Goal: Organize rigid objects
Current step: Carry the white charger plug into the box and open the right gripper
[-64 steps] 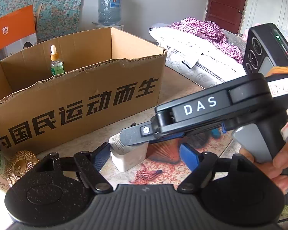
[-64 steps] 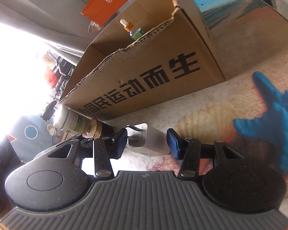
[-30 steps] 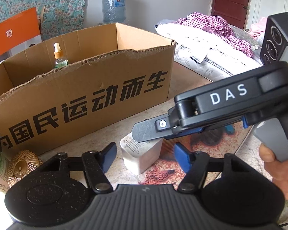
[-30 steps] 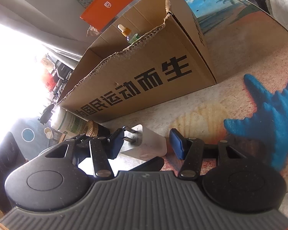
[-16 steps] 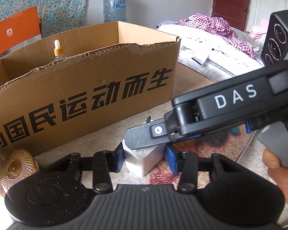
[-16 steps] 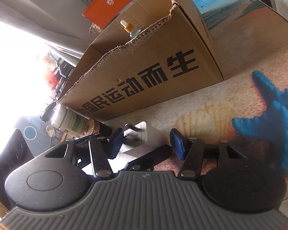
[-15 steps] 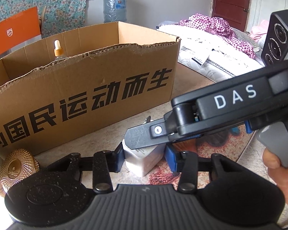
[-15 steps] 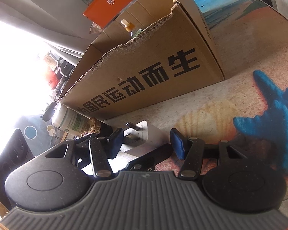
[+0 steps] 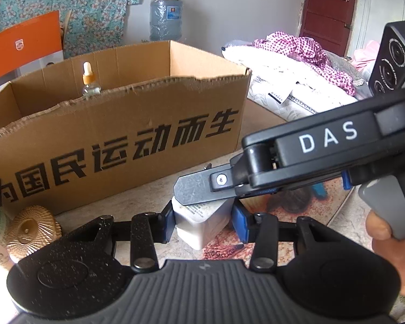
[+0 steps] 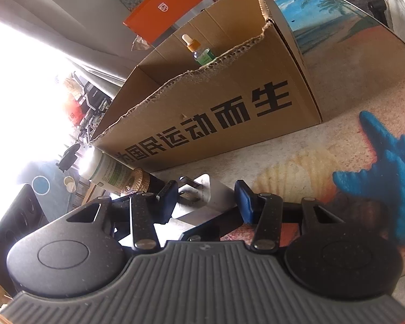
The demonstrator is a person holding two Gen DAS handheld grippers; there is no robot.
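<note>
A white plug adapter point(image 9: 199, 220) stands on the table in front of a brown cardboard box point(image 9: 116, 137). My left gripper point(image 9: 203, 220) is shut on the adapter, its blue pads pressed against both sides. My right gripper point(image 10: 206, 198) reaches over the adapter point(image 10: 199, 197) from the right; its jaws stand apart on either side of it, with a gap at the right pad. In the left wrist view the right gripper's finger point(image 9: 199, 190) lies across the adapter's top. A dropper bottle point(image 9: 88, 79) stands inside the box.
A gold ribbed lid point(image 9: 31, 228) and a white bottle with a green label point(image 10: 108, 171) lie at the box's left front corner. An orange box point(image 9: 21, 46) and a water jug point(image 9: 166, 19) stand behind. Bedding point(image 9: 297, 81) lies at the right.
My left gripper moved in and closed on the adapter, which it was open around a second ago. My right gripper has stayed spread around the adapter.
</note>
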